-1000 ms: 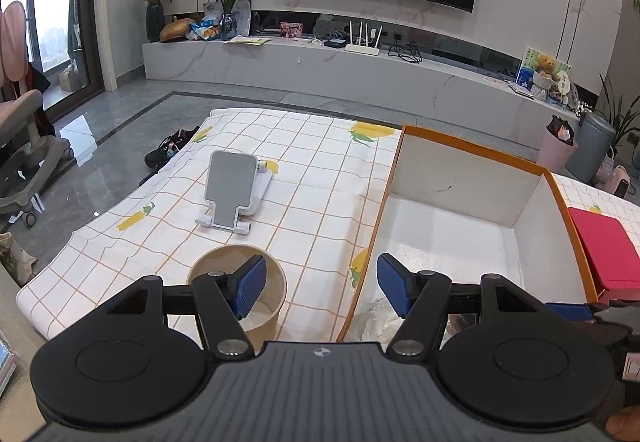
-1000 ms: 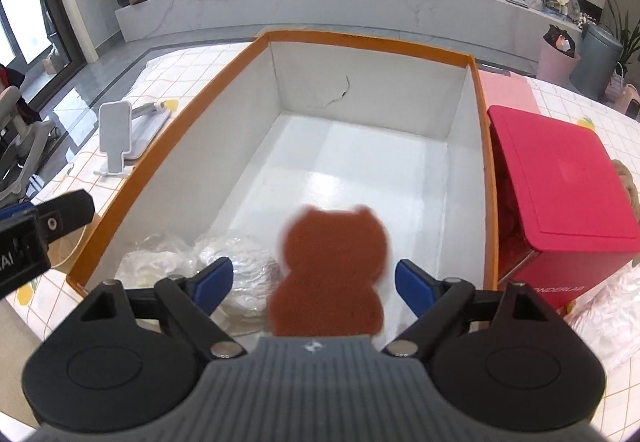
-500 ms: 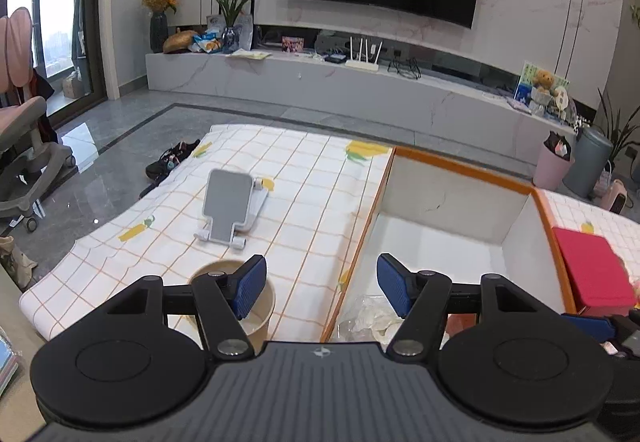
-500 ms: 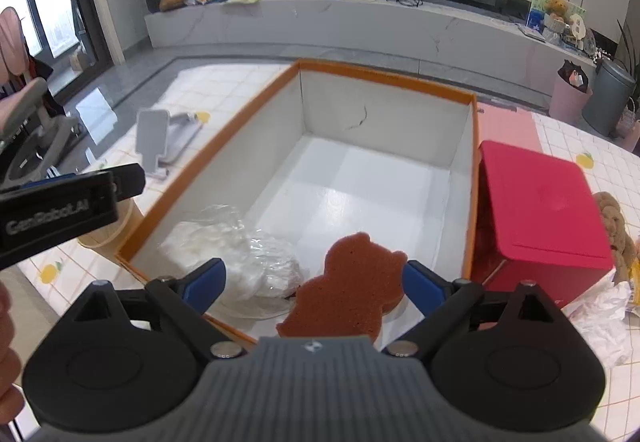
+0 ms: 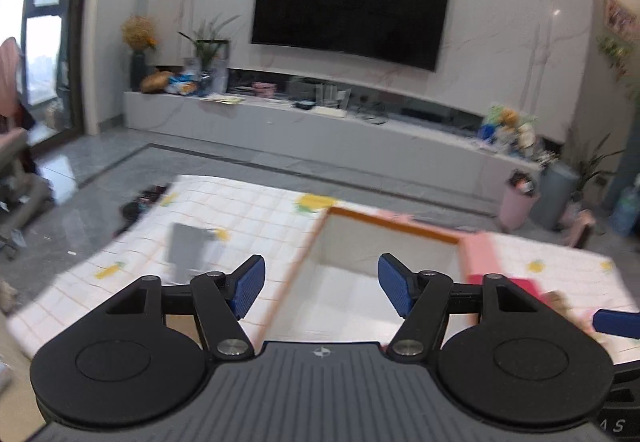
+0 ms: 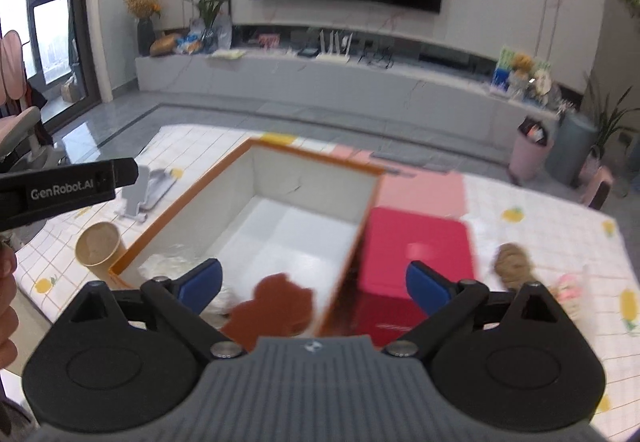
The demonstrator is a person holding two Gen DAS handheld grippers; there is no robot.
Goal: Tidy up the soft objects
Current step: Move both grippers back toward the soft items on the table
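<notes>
A brown bear-shaped sponge [image 6: 276, 306] lies inside the white box with the orange rim [image 6: 312, 158], near its front wall, beside a crumpled clear plastic bag [image 6: 168, 266]. My right gripper [image 6: 314, 284] hovers above and behind the sponge. Its jaws are opening and hold nothing. Blurred, my left gripper [image 5: 322, 286] stands open and empty above the box's [image 5: 392, 230] left wall. A brown knitted soft object [image 6: 512, 262] lies on the checked cloth right of the red box [image 6: 416, 242].
A paper cup [image 6: 98, 250] and a grey phone stand [image 6: 140, 190] sit left of the box. A pink lid [image 6: 420, 190] lies behind the red box. The left gripper's body [image 6: 68, 186] reaches in at the left edge, a hand below it.
The sponge went from between my right gripper's pads down into the box. Both grippers rose and drew back, so more of the room shows. The right jaws spread wider.
</notes>
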